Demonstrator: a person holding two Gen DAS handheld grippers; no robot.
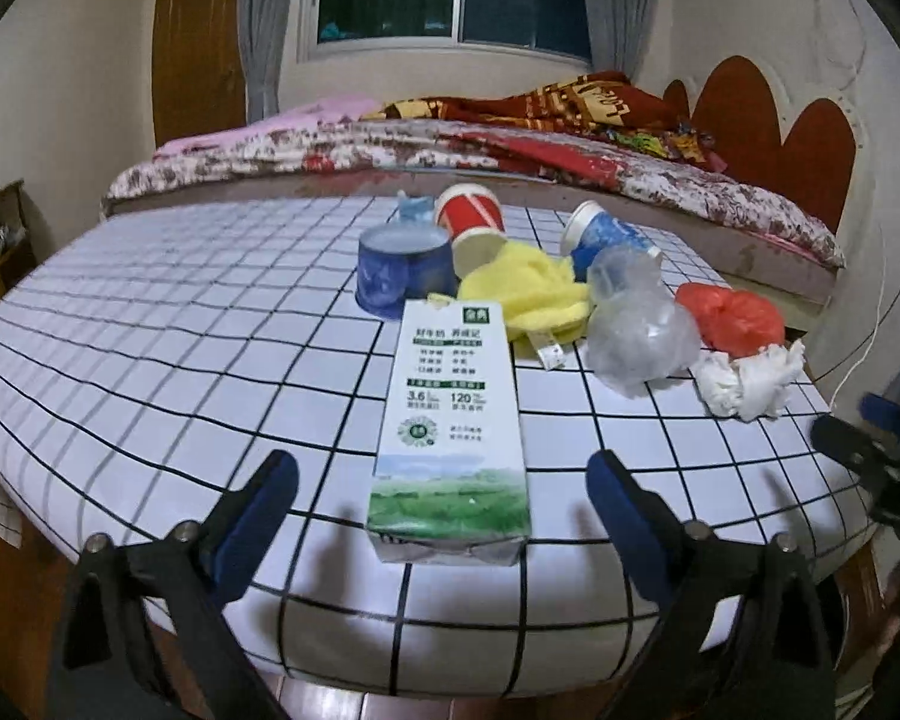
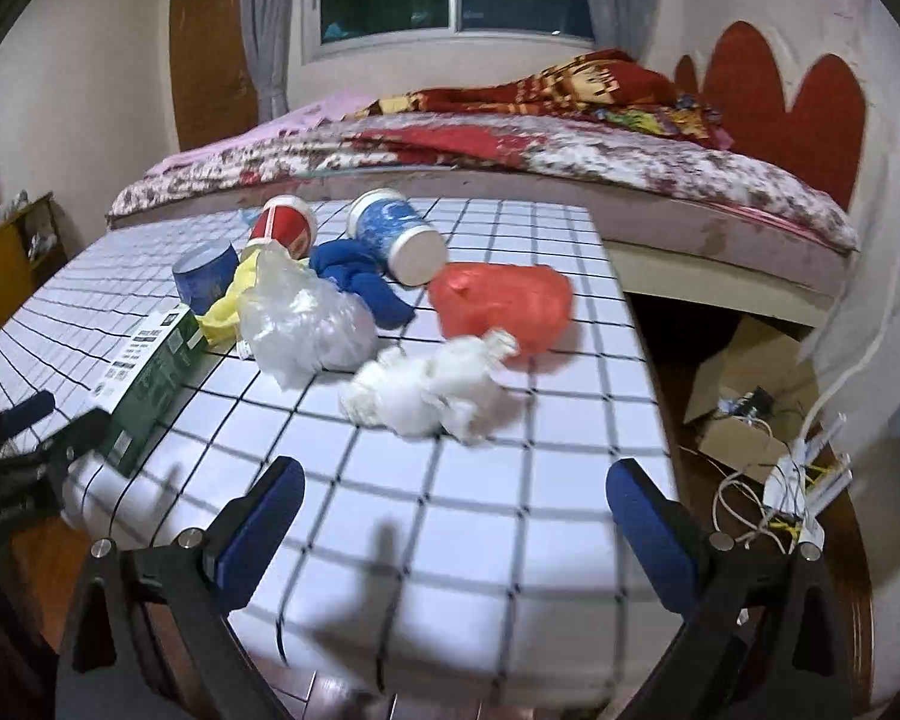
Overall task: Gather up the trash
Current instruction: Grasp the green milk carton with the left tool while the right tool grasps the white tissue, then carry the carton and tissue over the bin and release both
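A milk carton (image 1: 450,432) lies flat on the checked table (image 1: 180,330), pointing at my open, empty left gripper (image 1: 444,480); its near end sits between the fingers. Behind it lie a yellow cloth (image 1: 522,294), a blue tub (image 1: 402,270), a red paper cup (image 1: 471,228), a blue paper cup (image 1: 606,237), a clear plastic bag (image 1: 636,324), a red plastic bag (image 1: 729,312) and crumpled white tissue (image 1: 750,378). My right gripper (image 2: 456,492) is open and empty, short of the tissue (image 2: 426,390). The red bag (image 2: 504,300), clear bag (image 2: 300,324) and a blue cloth (image 2: 366,282) lie beyond.
A bed (image 1: 510,150) with patterned blankets stands behind the table. To the right of the table, on the floor, are a cardboard box (image 2: 744,384) and tangled cables (image 2: 792,492). A wooden shelf (image 1: 0,240) stands at the left.
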